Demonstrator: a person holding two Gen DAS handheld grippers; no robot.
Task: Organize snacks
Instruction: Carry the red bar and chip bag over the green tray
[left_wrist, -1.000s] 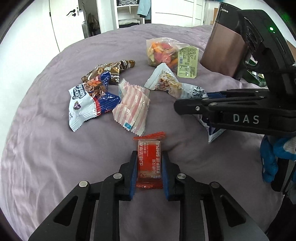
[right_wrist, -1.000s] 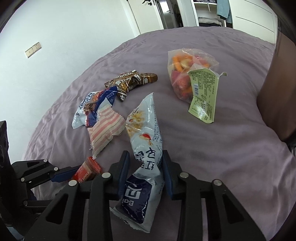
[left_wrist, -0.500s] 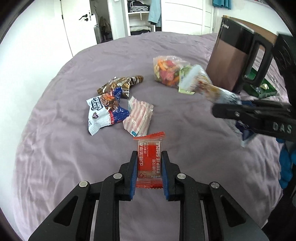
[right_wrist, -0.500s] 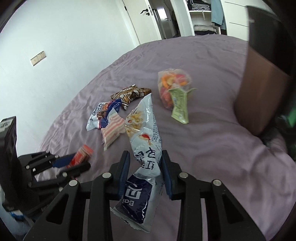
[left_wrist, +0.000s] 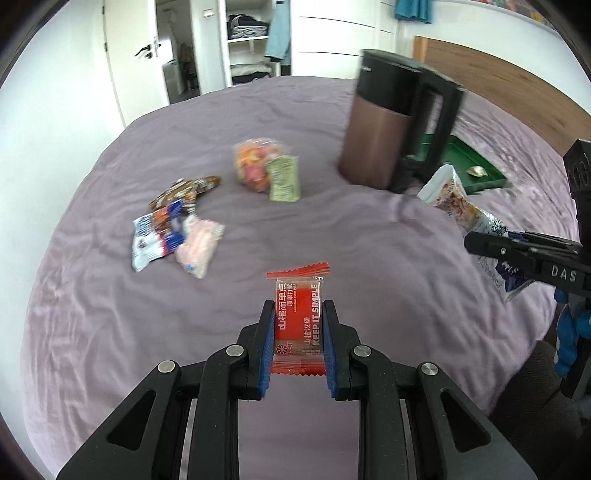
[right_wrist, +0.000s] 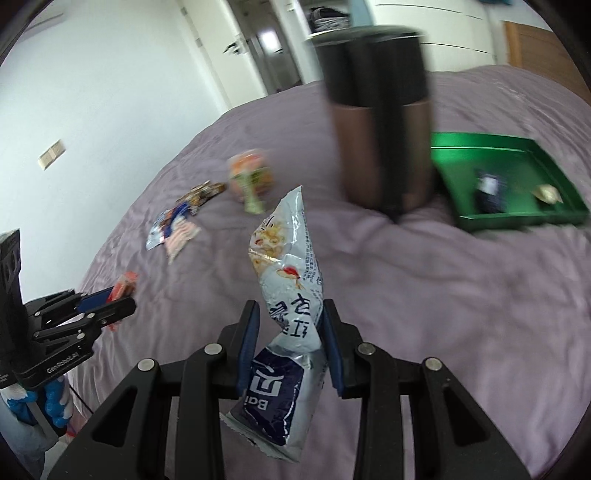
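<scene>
My left gripper (left_wrist: 298, 314) is shut on a small red snack packet (left_wrist: 298, 317), held above the purple bed. My right gripper (right_wrist: 289, 314) is shut on a long silver-and-blue snack bag (right_wrist: 286, 295), also held in the air; that bag shows at the right of the left wrist view (left_wrist: 465, 214). A green tray (right_wrist: 517, 221) with two small items lies at the right, behind a brown-and-black kettle (right_wrist: 384, 122). Loose snacks lie on the bed to the left: a clear bag of orange pieces (left_wrist: 262, 166), a brown packet (left_wrist: 184, 190), a blue-white packet (left_wrist: 155, 236) and a pink striped packet (left_wrist: 199, 245).
The kettle (left_wrist: 388, 122) stands upright on the bed between the loose snacks and the green tray (left_wrist: 476, 170). A wooden headboard (left_wrist: 517, 85) lies beyond. White walls, a door and an open wardrobe stand past the bed's far edge.
Both grippers have lifted and swung to the right with their snacks. The kettle and the green tray have come into fuller view; the loose snacks now lie farther left.
</scene>
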